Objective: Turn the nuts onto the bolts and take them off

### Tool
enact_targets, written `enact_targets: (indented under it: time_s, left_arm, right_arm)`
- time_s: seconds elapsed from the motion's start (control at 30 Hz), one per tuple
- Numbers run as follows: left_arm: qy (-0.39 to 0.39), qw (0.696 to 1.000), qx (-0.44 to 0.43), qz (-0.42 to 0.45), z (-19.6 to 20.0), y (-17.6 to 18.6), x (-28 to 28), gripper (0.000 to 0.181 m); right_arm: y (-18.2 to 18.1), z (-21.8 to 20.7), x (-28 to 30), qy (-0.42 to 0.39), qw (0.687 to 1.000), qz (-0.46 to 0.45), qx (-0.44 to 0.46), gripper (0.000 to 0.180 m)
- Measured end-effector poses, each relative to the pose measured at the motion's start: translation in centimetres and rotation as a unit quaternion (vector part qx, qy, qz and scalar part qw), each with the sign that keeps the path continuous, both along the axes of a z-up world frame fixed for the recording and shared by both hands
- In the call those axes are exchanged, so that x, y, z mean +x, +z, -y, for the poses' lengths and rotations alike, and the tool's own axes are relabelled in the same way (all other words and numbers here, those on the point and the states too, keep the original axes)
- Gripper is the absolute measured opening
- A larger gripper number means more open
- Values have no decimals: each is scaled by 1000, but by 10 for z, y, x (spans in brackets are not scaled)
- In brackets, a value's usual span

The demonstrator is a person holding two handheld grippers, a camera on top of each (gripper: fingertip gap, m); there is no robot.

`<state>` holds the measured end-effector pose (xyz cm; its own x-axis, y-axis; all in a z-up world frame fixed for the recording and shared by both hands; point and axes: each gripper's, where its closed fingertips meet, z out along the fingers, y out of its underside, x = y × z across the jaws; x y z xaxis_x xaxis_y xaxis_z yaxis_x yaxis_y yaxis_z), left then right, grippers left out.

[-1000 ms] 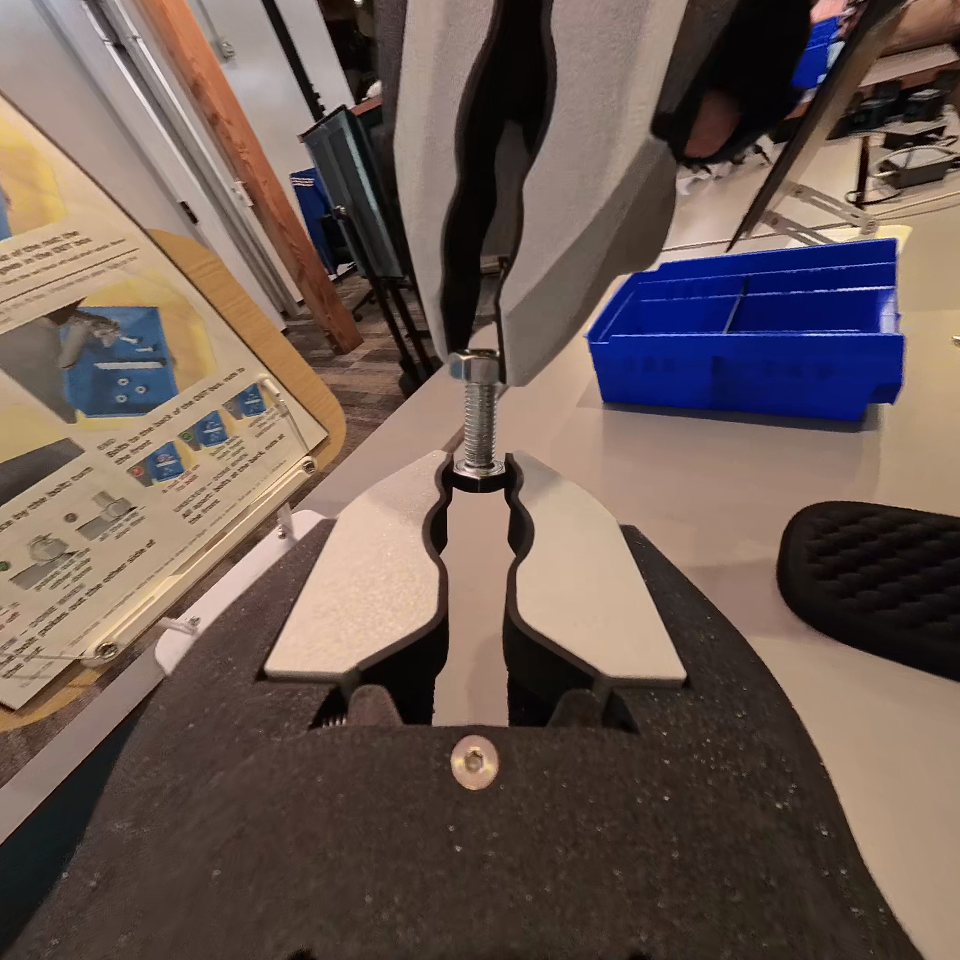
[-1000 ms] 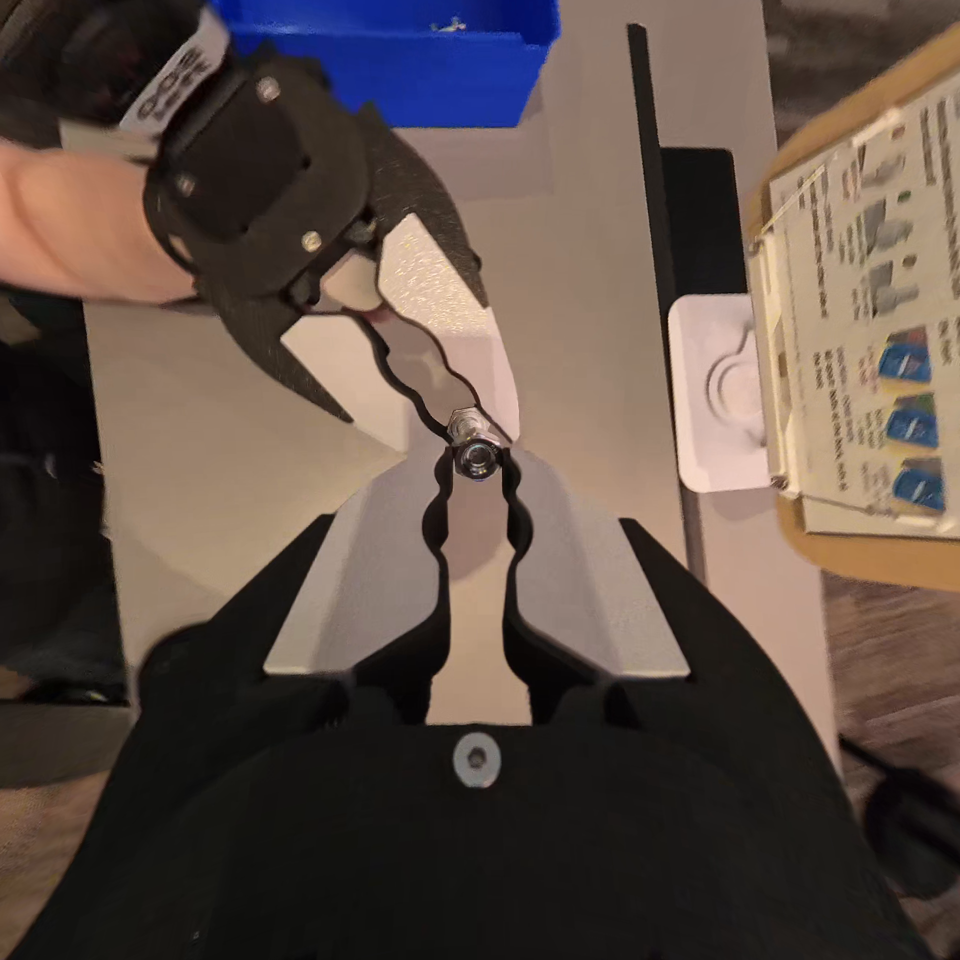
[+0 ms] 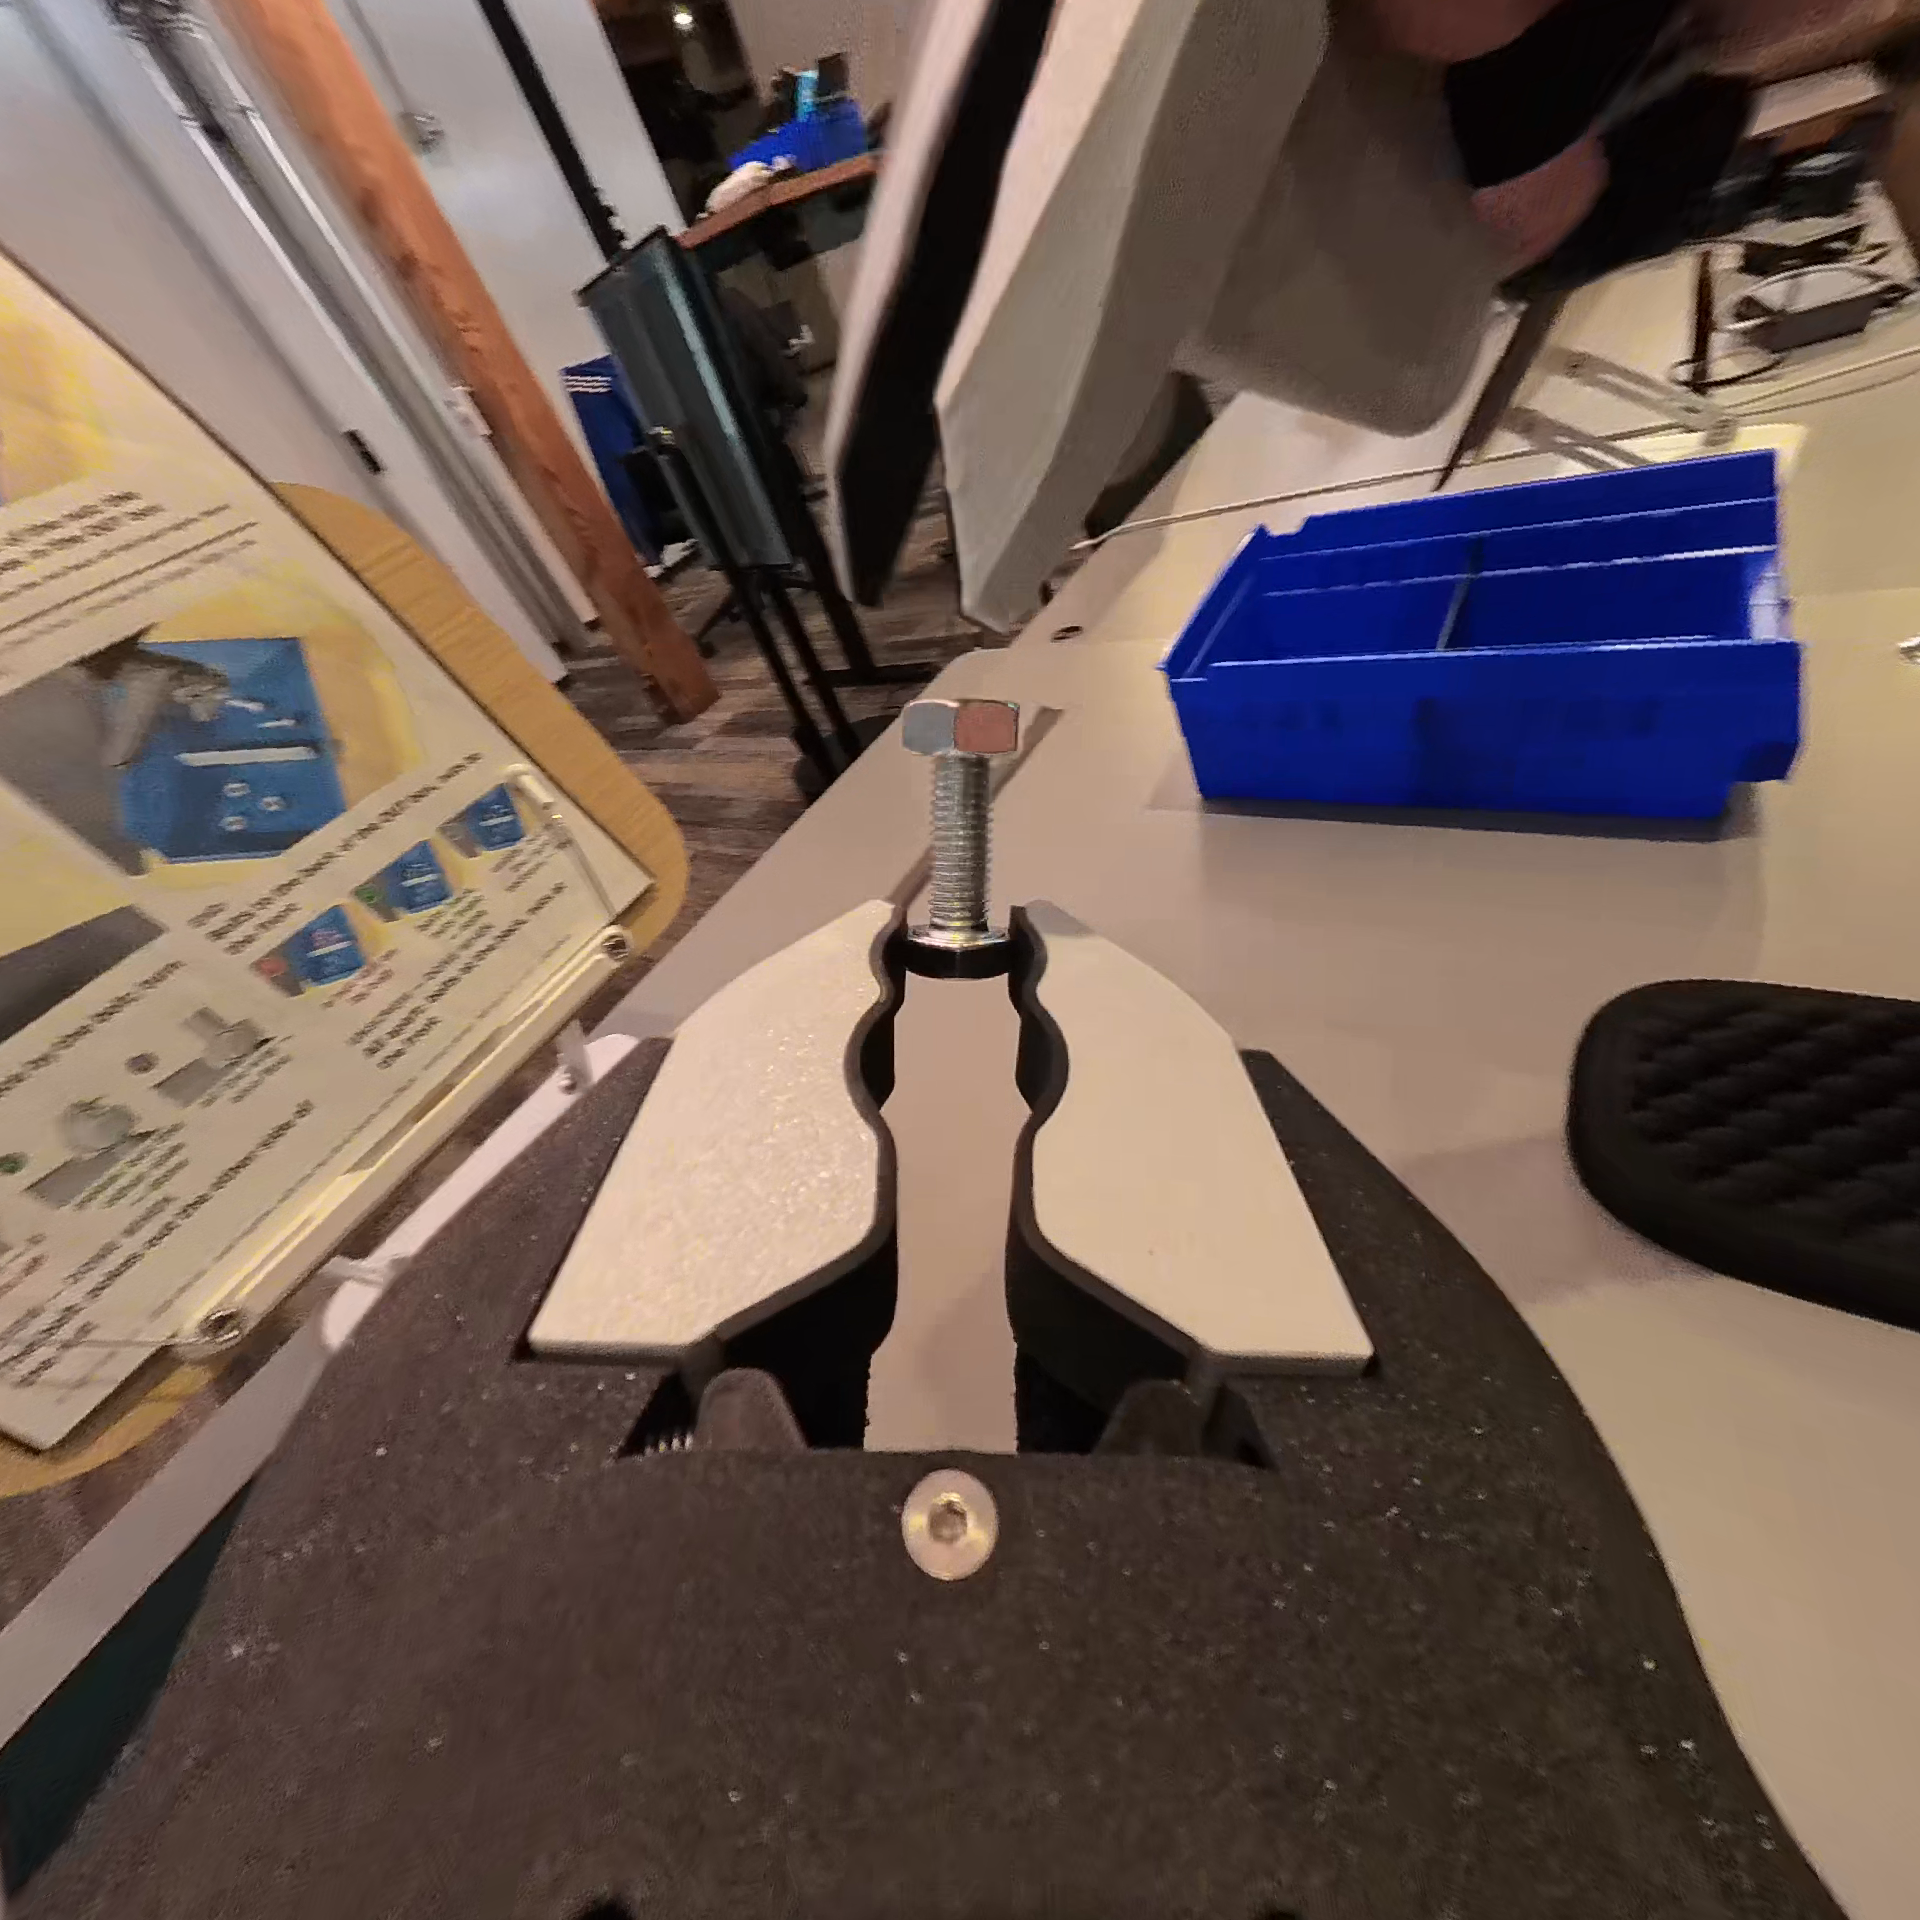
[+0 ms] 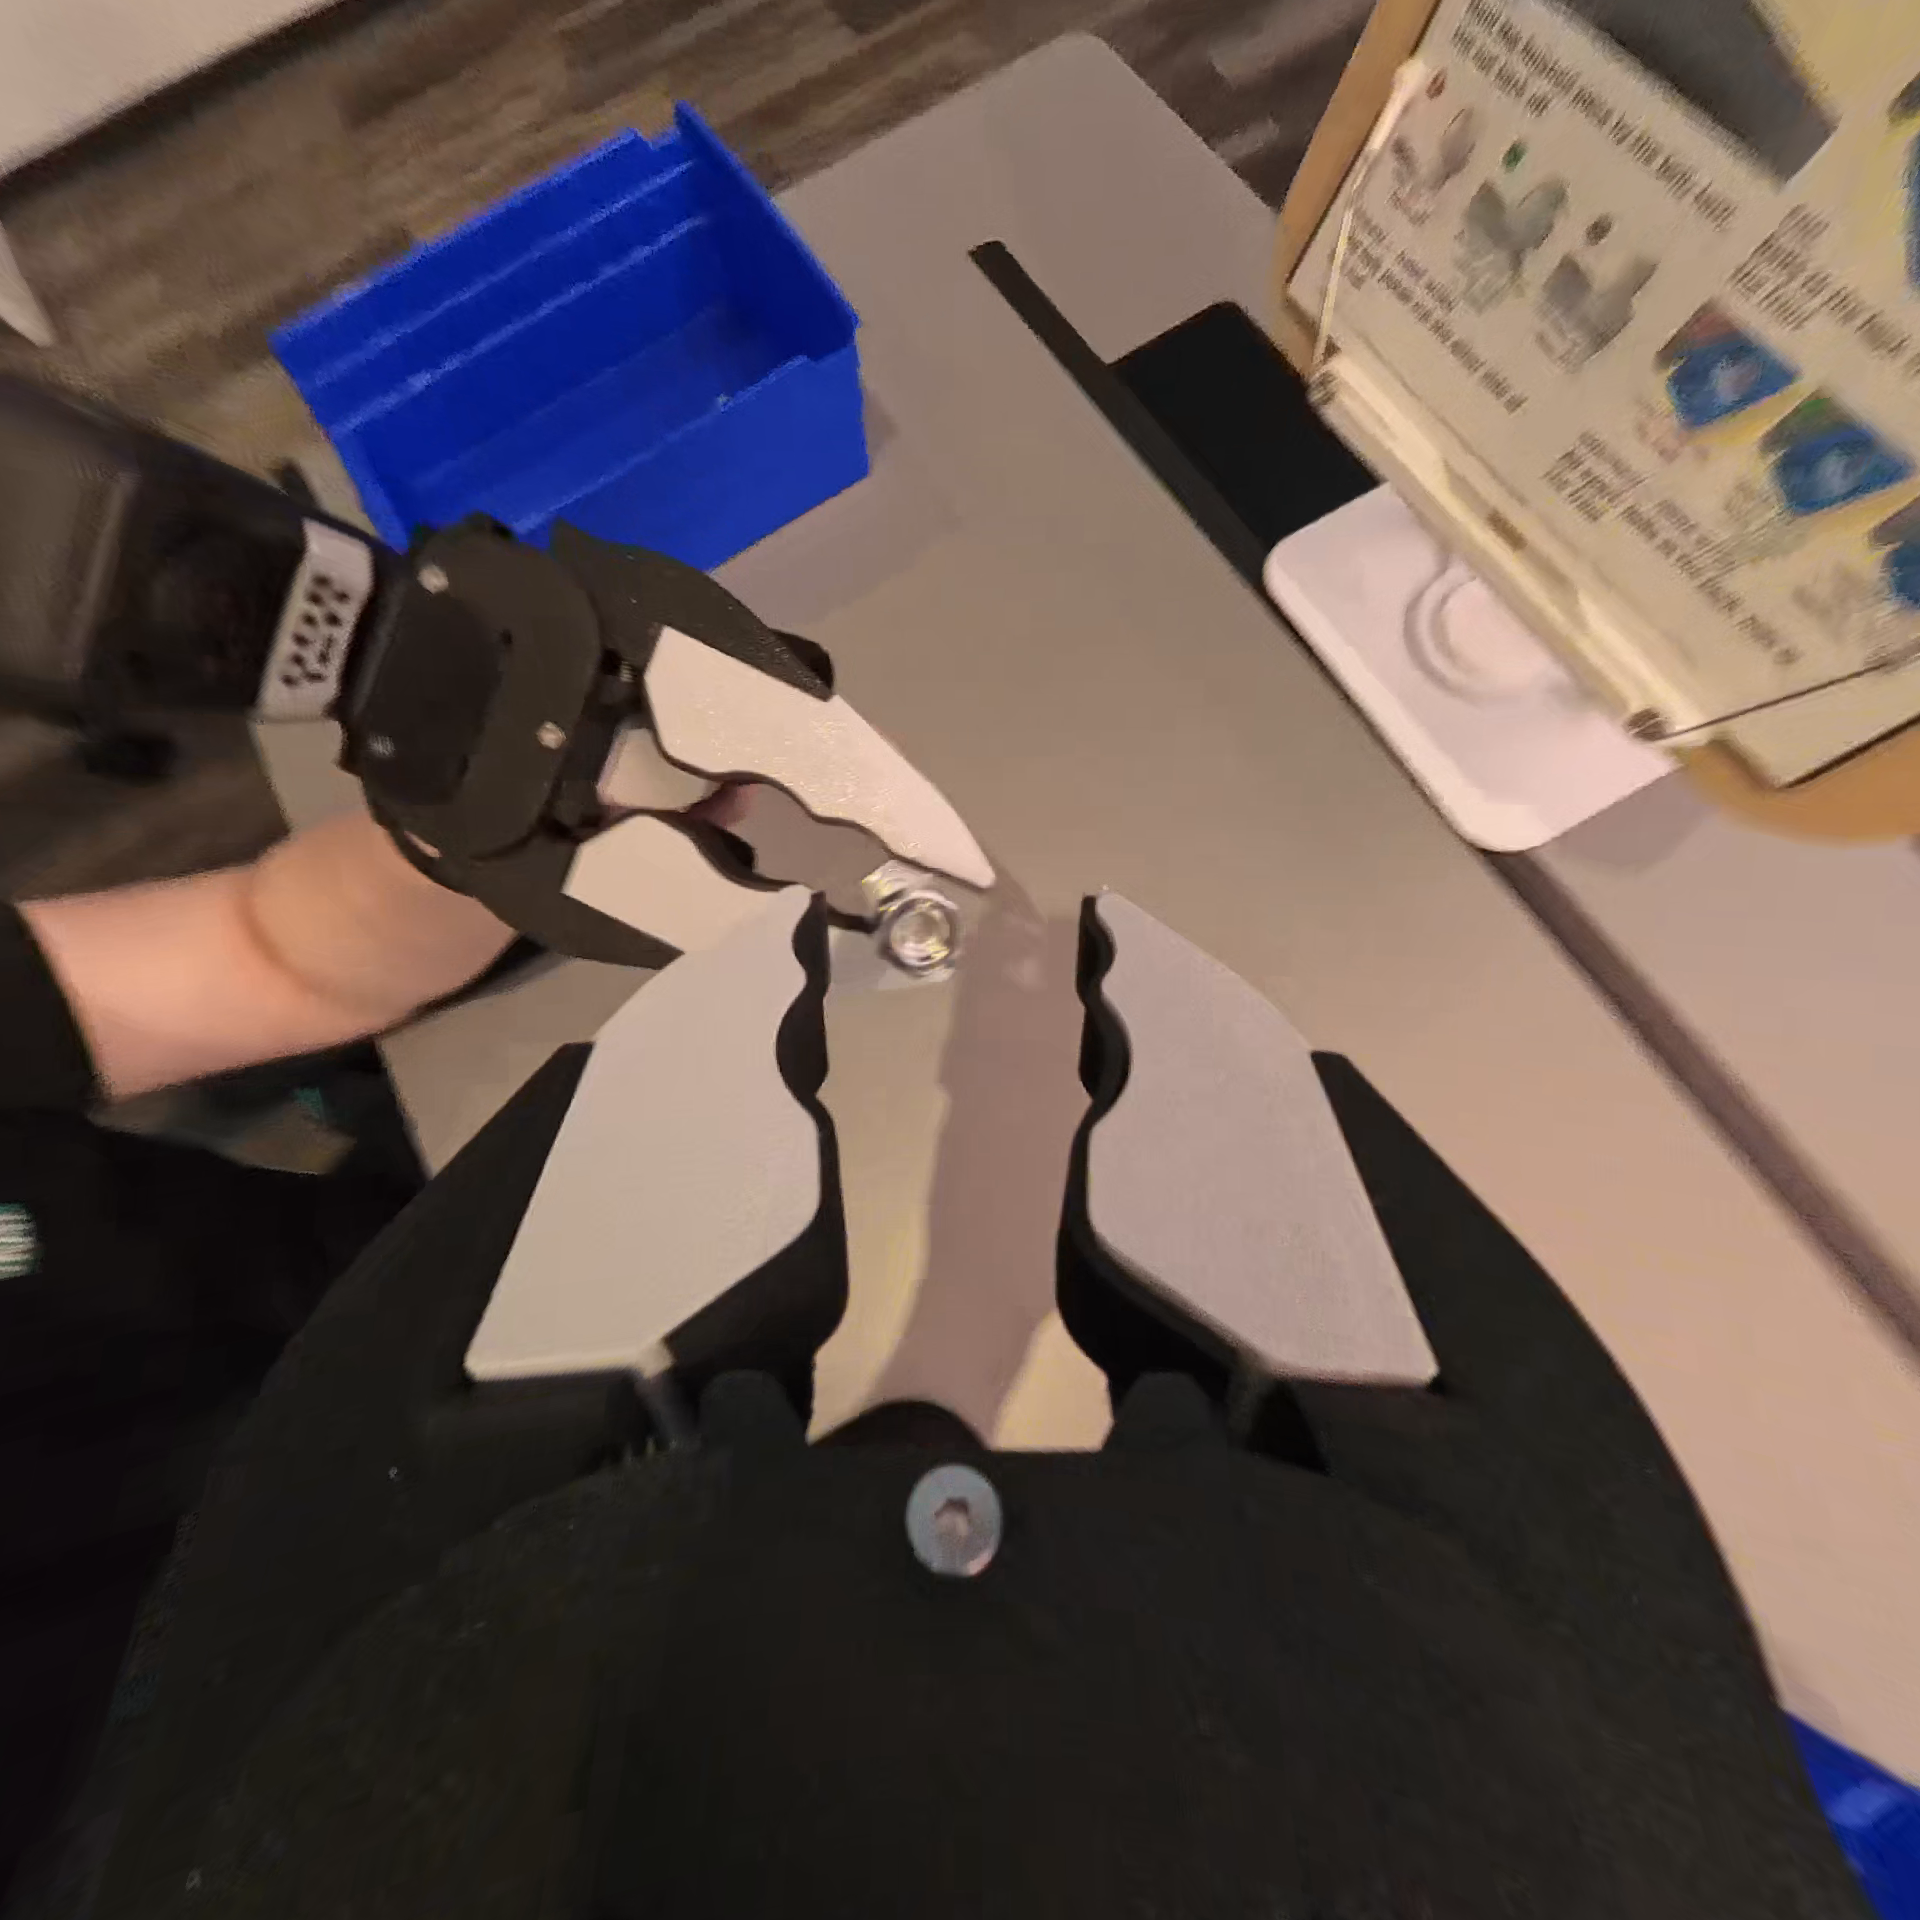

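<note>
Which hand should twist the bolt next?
Probably the right. The right gripper is open and free, right by the bolt head. The left gripper is busy: its fingers pinch the nut, with the bolt standing upright in it.

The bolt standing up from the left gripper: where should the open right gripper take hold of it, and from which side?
Probably the hex head, from above. The bolt stands upright, its lower end at the nut clamped in the left gripper, so only head and threads are free. The head's flat sides suit the right gripper, which hangs open above.
</note>
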<state>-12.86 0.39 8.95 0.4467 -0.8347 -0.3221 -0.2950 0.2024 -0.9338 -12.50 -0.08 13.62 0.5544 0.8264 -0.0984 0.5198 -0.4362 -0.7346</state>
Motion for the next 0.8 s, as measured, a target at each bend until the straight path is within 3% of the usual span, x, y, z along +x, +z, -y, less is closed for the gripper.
enact_targets:
  time_s: [0.23, 0.33, 0.47, 0.63, 0.8]
  left_arm:
    - [9, 1000, 7, 1, -1, 2, -2, 18]
    - [7, 1000, 4, -1, -1, 1, -2, 18]
    - [-15, 1000, -5, -10, 3, -3, 1, 18]
    - [-124, 991, -59, -6, 27, -6, 4, 18]
    - [-268, 951, -155, 13, 64, -5, -1, 18]
  right_arm:
    - [-17, 0, -3, -13, 999, 27, -36, 41]
    - [-19, 5, -8, 13, 999, 31, -36, 18]
    - [-22, 8, -5, 32, 997, 58, -37, 17]
    - [-26, 25, -2, 136, 986, 92, -16, 17]
    - [-26, 54, -6, 282, 949, 115, 75, 17]
